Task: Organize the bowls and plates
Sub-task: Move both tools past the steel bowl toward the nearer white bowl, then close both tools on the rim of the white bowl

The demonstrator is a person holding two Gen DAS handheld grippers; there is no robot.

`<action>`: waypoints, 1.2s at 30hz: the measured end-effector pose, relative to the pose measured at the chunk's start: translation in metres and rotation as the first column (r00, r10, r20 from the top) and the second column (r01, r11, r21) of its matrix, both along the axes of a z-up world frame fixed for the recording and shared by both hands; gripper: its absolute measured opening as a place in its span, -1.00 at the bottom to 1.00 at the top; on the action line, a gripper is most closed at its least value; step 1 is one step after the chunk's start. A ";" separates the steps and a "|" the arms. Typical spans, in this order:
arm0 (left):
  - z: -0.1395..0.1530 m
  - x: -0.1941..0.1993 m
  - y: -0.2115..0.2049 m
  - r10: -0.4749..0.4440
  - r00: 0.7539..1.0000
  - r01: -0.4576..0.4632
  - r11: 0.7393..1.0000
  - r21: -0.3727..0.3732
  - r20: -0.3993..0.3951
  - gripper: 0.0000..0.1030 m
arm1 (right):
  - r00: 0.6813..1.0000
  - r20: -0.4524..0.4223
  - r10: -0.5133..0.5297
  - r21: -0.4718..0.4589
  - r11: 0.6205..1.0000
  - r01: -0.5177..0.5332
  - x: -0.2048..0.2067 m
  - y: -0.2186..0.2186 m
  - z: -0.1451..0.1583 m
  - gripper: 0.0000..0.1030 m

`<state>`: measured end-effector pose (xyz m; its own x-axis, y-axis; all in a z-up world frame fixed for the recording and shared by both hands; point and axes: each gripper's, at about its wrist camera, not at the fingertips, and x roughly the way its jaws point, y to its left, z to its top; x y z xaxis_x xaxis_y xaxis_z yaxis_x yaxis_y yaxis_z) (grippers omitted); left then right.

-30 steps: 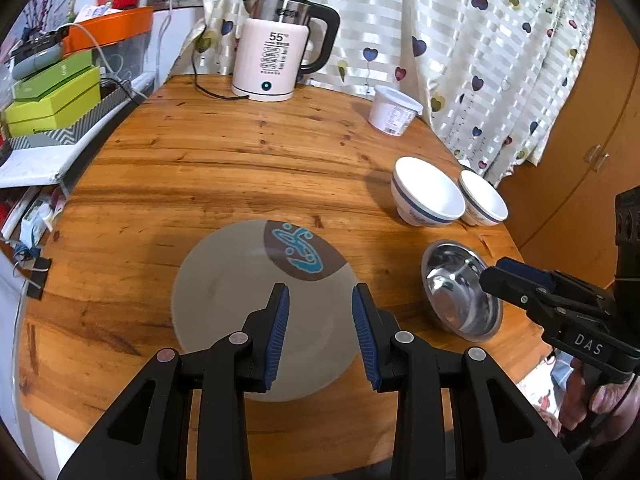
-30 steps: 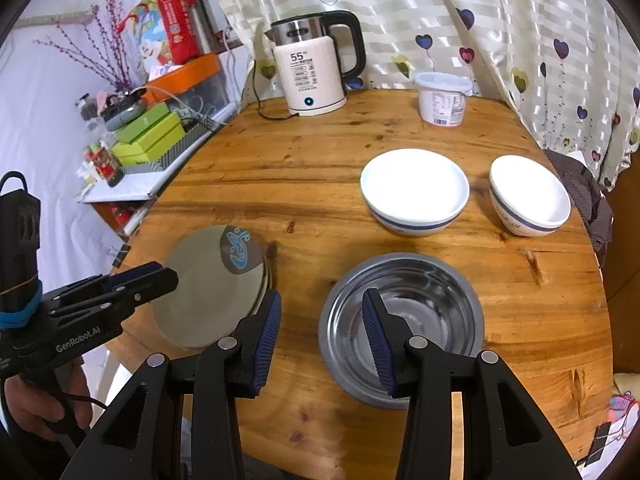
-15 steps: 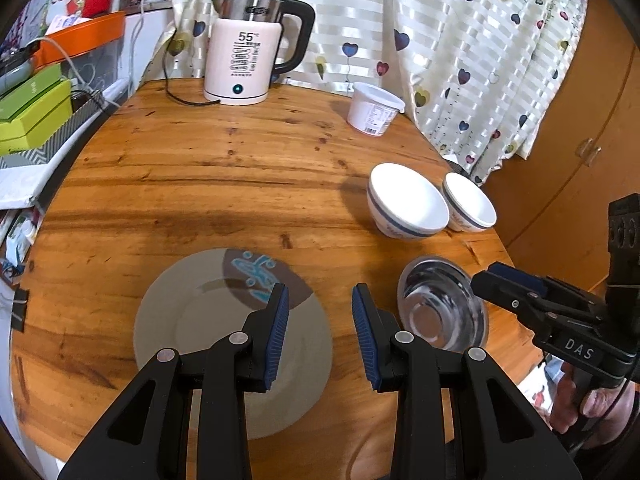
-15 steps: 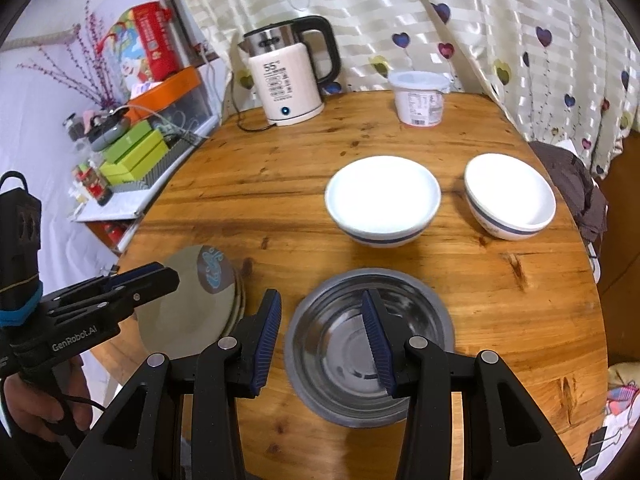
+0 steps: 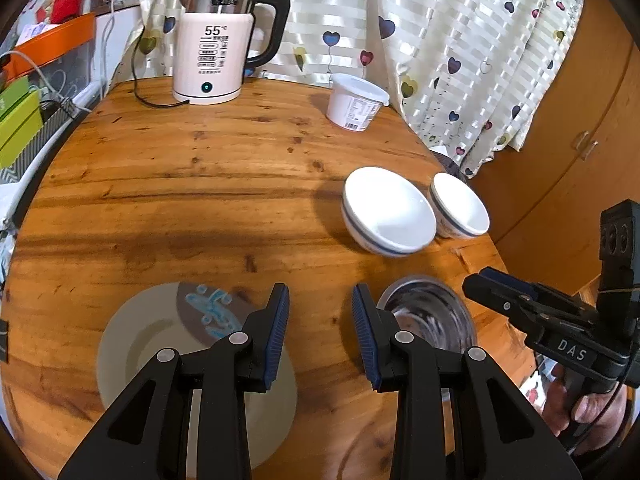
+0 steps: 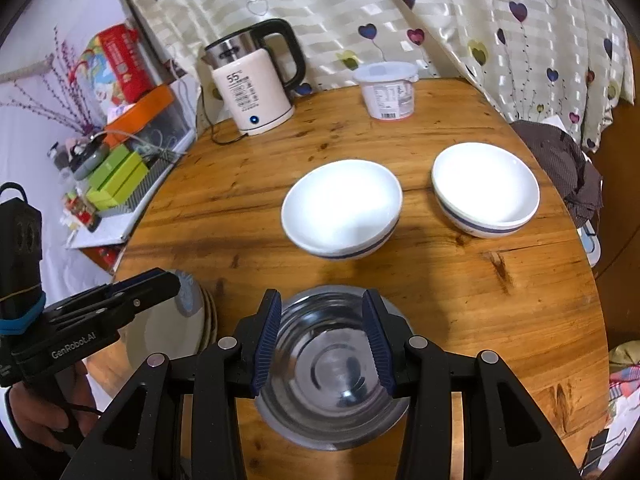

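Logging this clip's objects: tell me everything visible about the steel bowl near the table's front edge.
The steel bowl is round, shiny metal, with concentric rings and reflections inside, and looks empty. It sits upright on the wooden table near the front edge, in front of two white bowls and right of the plate stack. The right gripper hangs open over it, fingers above opposite sides of the rim; contact cannot be told.

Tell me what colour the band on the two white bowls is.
Dark blue, around each white bowl; clearest in the right wrist view.
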<state>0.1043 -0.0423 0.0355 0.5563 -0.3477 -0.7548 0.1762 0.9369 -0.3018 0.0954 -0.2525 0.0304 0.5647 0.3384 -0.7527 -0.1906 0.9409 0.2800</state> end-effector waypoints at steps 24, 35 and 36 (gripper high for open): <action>-0.010 0.068 -0.038 -0.031 0.999 0.029 0.998 -0.053 -0.042 -0.34 | 0.997 -0.029 -0.069 0.066 0.995 0.071 0.050 -0.023 -0.014 -0.27; -0.025 0.093 -0.054 -0.043 0.997 0.039 0.998 -0.054 -0.071 -0.34 | 0.995 -0.059 -0.083 0.069 0.994 0.087 0.075 -0.029 -0.027 -0.37; -0.026 0.094 -0.054 -0.042 0.997 0.038 0.998 -0.053 -0.072 -0.34 | 0.995 -0.063 -0.084 0.070 0.994 0.088 0.077 -0.030 -0.028 -0.38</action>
<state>0.1984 -0.0964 0.0096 0.4853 -0.4081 -0.7733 0.1893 0.9124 -0.3628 0.1721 -0.2825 0.0022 0.5491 0.3452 -0.7611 -0.0907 0.9300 0.3563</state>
